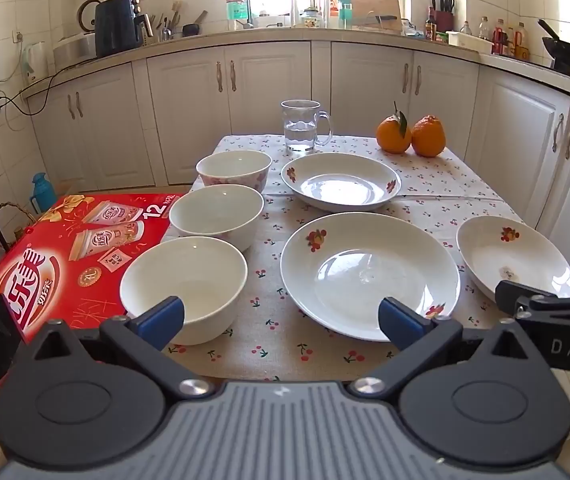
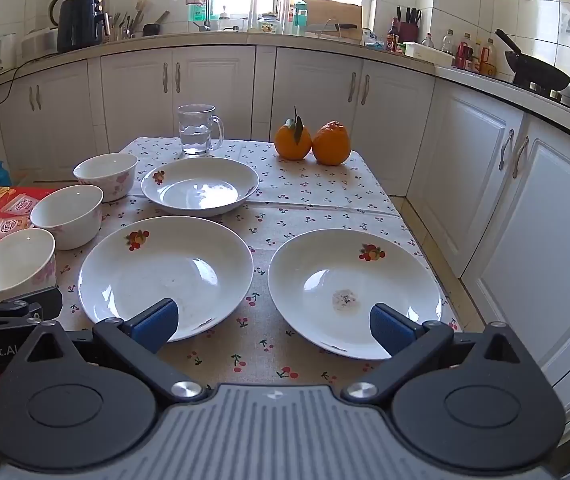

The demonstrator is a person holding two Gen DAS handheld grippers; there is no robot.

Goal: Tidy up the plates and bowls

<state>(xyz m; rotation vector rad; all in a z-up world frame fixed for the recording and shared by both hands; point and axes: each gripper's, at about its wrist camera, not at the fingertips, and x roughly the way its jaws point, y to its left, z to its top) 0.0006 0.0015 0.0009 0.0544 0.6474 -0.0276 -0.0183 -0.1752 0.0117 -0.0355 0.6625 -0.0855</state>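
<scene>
Both hand-held grippers gape released; only the right wrist view shows the right plate (image 2: 355, 292) whole, stain included.

On the counter (image 2: 325, 200) we find three bowls in a line along the left edge: near bowl (image 2: 15, 264), middle bowl (image 2: 67, 214), far bowl (image 2: 105, 174). Right of them lie the left plate (image 2: 165, 276) and right plate (image 2: 353, 290) side by side, the far plate (image 2: 201, 186) behind. The mug (image 2: 197, 130) and two oranges (image 2: 311, 142) stand at the far edge. A box (image 1: 65, 248) sits left of the bowls.
</scene>
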